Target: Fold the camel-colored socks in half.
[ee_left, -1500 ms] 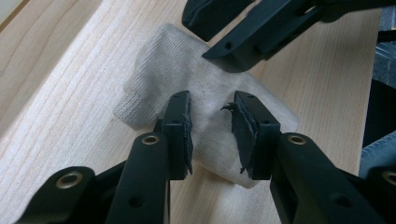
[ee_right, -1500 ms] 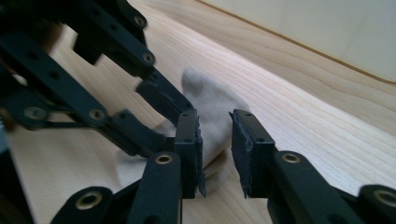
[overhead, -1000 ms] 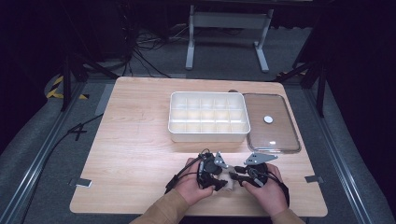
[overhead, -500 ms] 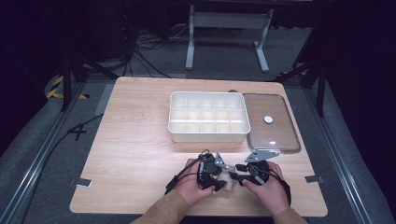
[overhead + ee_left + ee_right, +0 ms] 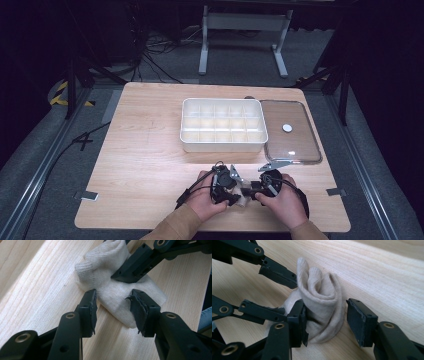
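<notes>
A beige knitted cloth (image 5: 117,287) is seen bunched on the worktop (image 5: 150,165), near its front edge, between the two tools. In the left gripper view the left tool (image 5: 113,308) is held with its jaws apart, one at either side of the cloth's near end; whether the pads touch the fabric cannot be told. In the right gripper view the right tool (image 5: 325,321) is likewise spread, with the rolled, upright folds of the cloth (image 5: 322,302) standing between its jaws; the left-hand jaw is close against the fabric, while a gap is left at the other. Nothing is clamped by either tool.

In the high view both tools (image 5: 227,182) (image 5: 265,185) are held close together, with the cloth (image 5: 245,192) lying between them. A white compartment tray (image 5: 222,145) is set farther back at the middle, and a clear lid (image 5: 292,140) lies just beside it to the right. Bare wood is left open across the left half of the worktop and between the tray and the hands.
</notes>
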Available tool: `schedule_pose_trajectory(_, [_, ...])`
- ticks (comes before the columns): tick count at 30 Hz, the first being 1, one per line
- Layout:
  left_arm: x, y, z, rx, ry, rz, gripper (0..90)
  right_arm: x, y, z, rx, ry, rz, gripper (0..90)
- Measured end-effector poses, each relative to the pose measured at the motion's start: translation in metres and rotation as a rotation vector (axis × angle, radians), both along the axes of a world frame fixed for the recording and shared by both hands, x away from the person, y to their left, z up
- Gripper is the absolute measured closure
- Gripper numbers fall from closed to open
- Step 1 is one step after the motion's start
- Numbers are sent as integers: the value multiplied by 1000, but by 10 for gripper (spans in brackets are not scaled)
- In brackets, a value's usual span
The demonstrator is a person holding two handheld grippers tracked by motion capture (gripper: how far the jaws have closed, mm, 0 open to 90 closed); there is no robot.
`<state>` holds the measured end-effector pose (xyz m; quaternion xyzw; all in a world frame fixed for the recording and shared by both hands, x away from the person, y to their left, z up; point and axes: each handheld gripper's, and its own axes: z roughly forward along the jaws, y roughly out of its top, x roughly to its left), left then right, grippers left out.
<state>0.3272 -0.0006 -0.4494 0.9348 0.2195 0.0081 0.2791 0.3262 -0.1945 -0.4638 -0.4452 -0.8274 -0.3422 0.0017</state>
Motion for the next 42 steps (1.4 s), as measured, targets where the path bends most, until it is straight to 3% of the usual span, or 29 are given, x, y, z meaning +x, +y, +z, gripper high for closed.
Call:
schedule_pose_trajectory(4, [0,1,1,10,-4,-7,566,0,1,0,8,24,-3,553])
schedule_pose_trajectory(12, [0,3,0,3,4,1,563,2,2,-1,69,85,-3,718])
schedule_pose_trajectory(17, [2,10,2,5,5,9,540,2,2,0,69,67,18,752])
schedule_pose_trajectory(19, [4,17,4,-13,5,26,531,3,-1,0,86,68,29,759])
schedule_pose_trajectory(26, [8,33,15,-44,9,44,523,2,-2,4,78,39,59,761])
schedule_pose_trajectory(28, [9,39,18,-71,14,52,523,2,-3,6,82,31,63,761])
schedule_pose_trajectory(34, [11,53,27,-84,2,69,520,3,-12,21,111,-51,89,758])
schedule_pose_trajectory(37, [12,60,32,-91,-4,92,519,3,-15,24,119,-65,93,758])
schedule_pose_trajectory(40, [14,69,34,-120,2,114,518,5,-23,30,113,-109,100,756])
schedule_pose_trajectory(42, [16,73,36,-114,-6,117,518,5,-27,33,113,-128,98,756])
